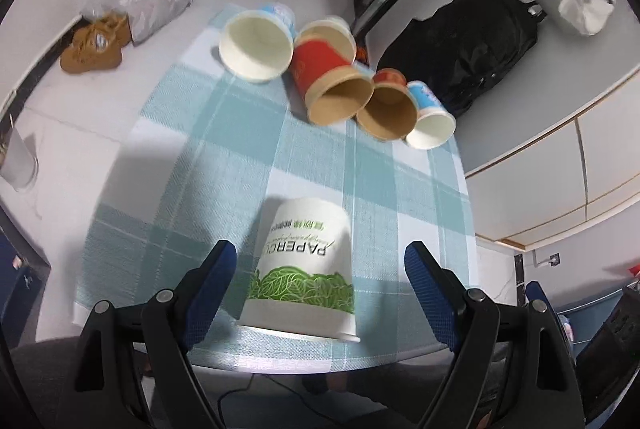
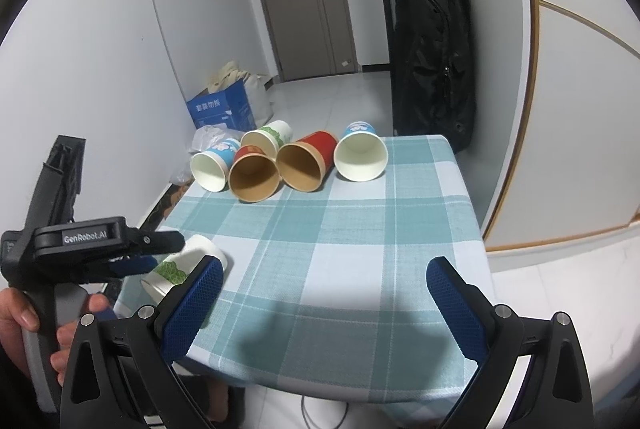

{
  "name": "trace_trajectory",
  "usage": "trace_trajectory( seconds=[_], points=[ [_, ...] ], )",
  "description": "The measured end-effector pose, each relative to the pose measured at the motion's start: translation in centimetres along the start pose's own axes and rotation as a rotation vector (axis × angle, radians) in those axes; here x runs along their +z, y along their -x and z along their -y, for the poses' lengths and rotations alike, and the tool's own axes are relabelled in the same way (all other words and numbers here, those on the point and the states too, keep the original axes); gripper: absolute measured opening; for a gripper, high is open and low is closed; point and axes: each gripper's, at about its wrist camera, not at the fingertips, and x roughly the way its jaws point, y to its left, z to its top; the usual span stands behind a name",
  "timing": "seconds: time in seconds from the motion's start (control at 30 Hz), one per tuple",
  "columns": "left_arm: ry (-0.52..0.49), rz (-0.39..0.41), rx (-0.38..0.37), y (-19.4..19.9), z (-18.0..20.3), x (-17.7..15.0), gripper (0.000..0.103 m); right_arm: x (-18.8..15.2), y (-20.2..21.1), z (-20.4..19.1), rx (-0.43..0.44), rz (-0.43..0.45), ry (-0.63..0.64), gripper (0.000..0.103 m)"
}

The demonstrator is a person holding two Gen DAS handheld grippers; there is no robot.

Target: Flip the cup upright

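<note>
1. Near the front left corner of the surface (image 2: 360,229), the white cup with green leaf print (image 1: 304,269) stood mouth-down on the checked cloth, its rim close to the front edge.
2. The left gripper (image 1: 320,269) was spread wide around the cup, one blue pad on each side; neither pad touched its wall in the left wrist view.
3. The right gripper (image 2: 324,293) hung over the front edge, its fingers wide apart with nothing between them.
4. Along the far edge lay a row of tipped cups with their mouths toward the front: two white and blue cups (image 2: 214,165), two brown-lined red cups (image 2: 306,161), and another green-printed cup (image 2: 266,139) behind them.
5. Beyond the far right corner, a black backpack (image 2: 432,61) hung by the wall.
6. On the floor past the far left corner sat a blue box (image 2: 222,109).
</note>
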Motion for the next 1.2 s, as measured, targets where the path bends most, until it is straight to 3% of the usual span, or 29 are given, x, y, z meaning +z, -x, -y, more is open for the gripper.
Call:
trace_trajectory(
  seconds=[0.33,0.47,0.77,1.0,1.2],
  points=[
    [-0.193,0.278,0.143,6.7,2.6,-0.5,0.083,0.4,1.5,-1.1,0.08,0.061,0.013,0.102],
    [-0.237,0.333,0.206,7.5,2.6,-1.1,0.083,0.5,1.9,-2.3,0.12,0.076,0.046,0.102],
    [-0.208,0.361,0.231,8.1,0.0,-1.3,0.083,-0.4,1.1,-5.3,0.197,0.039,0.098,0.101],
    [-0.198,0.365,0.219,8.7,-1.6,-1.2,0.083,-1.6,-0.9,-8.1,0.256,-0.044,0.155,0.093],
    [-0.19,0.353,0.201,9.0,-2.6,-1.0,0.083,-2.5,-2.9,-10.2,0.236,-0.092,0.221,0.09]
  ],
)
